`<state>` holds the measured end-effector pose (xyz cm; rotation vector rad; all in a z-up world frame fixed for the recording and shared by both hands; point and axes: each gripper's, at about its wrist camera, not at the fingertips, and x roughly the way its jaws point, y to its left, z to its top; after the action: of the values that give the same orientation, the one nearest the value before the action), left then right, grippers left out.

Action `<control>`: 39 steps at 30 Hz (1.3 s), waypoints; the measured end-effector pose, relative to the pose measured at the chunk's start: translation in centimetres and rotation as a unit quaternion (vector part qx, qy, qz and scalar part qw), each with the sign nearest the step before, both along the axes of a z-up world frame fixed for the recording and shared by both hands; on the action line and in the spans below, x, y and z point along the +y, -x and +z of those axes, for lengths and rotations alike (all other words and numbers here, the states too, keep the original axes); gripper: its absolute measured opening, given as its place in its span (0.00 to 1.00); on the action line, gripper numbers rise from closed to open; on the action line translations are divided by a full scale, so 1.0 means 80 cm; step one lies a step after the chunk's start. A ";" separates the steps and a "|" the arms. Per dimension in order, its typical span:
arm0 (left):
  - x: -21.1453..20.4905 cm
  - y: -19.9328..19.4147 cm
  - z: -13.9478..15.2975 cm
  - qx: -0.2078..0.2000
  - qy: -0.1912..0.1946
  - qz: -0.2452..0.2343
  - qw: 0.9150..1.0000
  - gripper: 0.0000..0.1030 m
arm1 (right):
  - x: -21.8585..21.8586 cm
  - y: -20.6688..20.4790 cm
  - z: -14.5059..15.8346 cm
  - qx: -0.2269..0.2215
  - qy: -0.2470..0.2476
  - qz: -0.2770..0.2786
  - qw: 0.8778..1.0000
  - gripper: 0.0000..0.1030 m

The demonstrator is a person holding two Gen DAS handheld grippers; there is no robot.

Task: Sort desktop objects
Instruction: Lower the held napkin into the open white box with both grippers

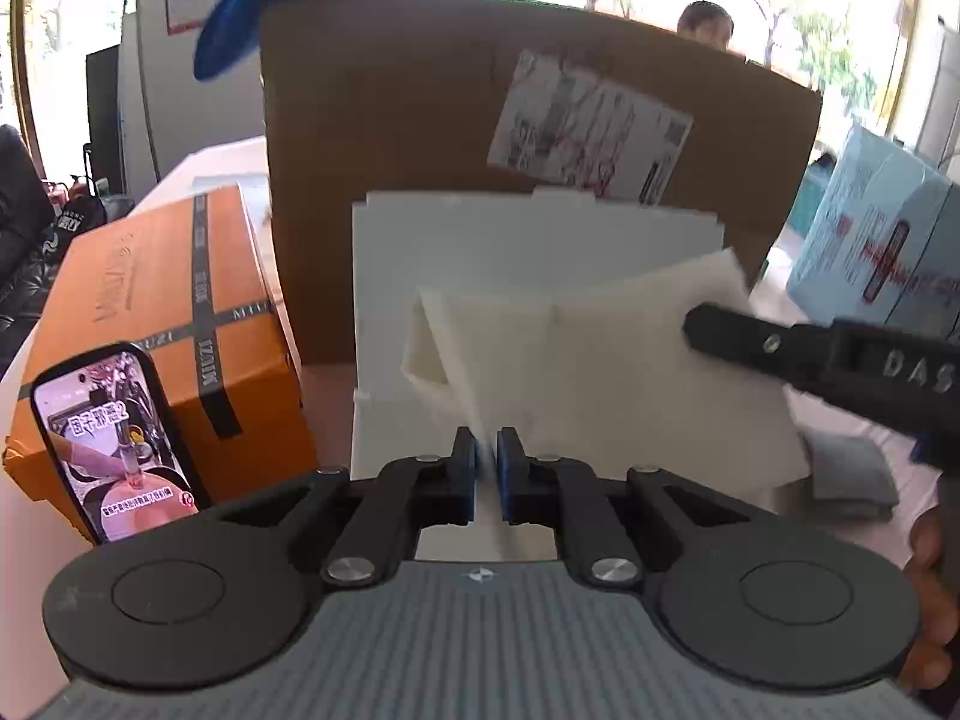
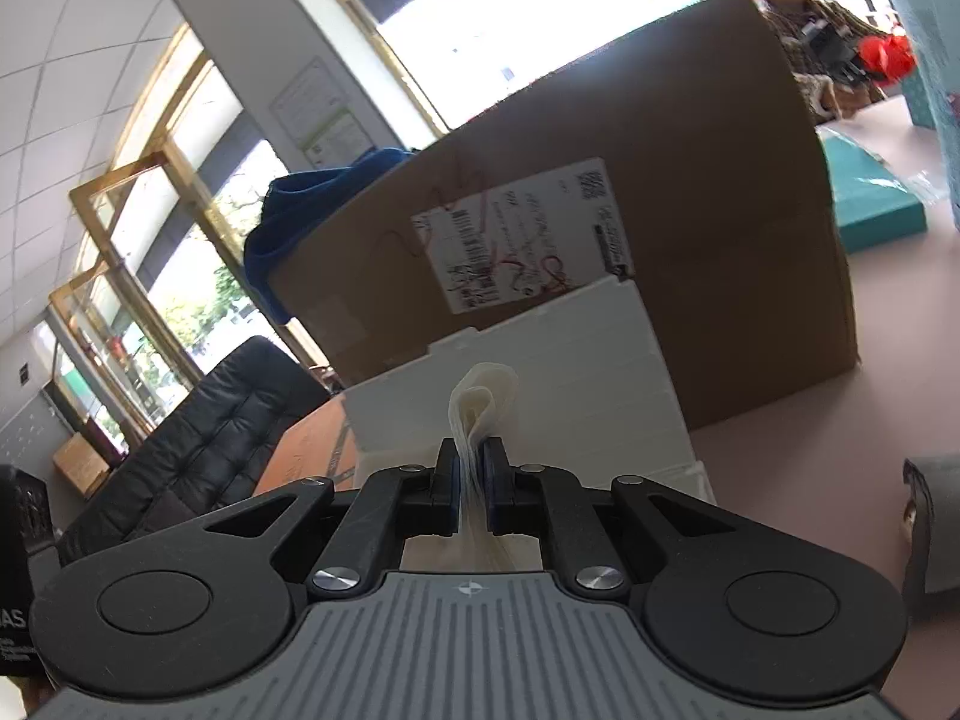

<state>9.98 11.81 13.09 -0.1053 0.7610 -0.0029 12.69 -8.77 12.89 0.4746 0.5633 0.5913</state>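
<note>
Foam sheet (image 1: 600, 372) held off the desk between both grippers, in front of the cardboard box (image 1: 480, 138).

Left gripper (image 1: 487, 459) was pinched on the sheet's near lower edge, and the right gripper (image 2: 472, 474) was clamped on a folded edge of the same sheet (image 2: 483, 402). Ahead of both stood a white foam board (image 1: 510, 240) leaning at the box. Both grips caught only thin margins, so I judged the soft sheet could tear or slip free if the hands pulled apart. Only the left view showed the sheet's full spread, the orange box (image 1: 162, 312) and the phone (image 1: 114, 438) to its left; only the right view showed the fold in the jaws.
</note>
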 end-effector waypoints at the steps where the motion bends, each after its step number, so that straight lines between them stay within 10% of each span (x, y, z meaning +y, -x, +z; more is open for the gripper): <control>1: 0.001 -0.005 -0.004 0.007 0.001 -0.001 1.000 0.07 | 0.000 -0.001 -0.003 0.007 0.000 -0.001 1.000 0.08; 29: 0.022 -0.059 -0.073 0.119 0.039 -0.011 0.992 0.07 | -0.013 -0.045 -0.042 0.131 -0.016 0.002 0.991 0.08; 39: 0.063 -0.034 -0.025 0.074 0.109 -0.022 0.991 0.07 | -0.032 -0.037 -0.006 0.141 -0.070 0.029 0.987 0.08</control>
<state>12.72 16.87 11.08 -0.2995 0.9106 -0.1216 15.64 -11.35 12.41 0.6826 0.8115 0.6264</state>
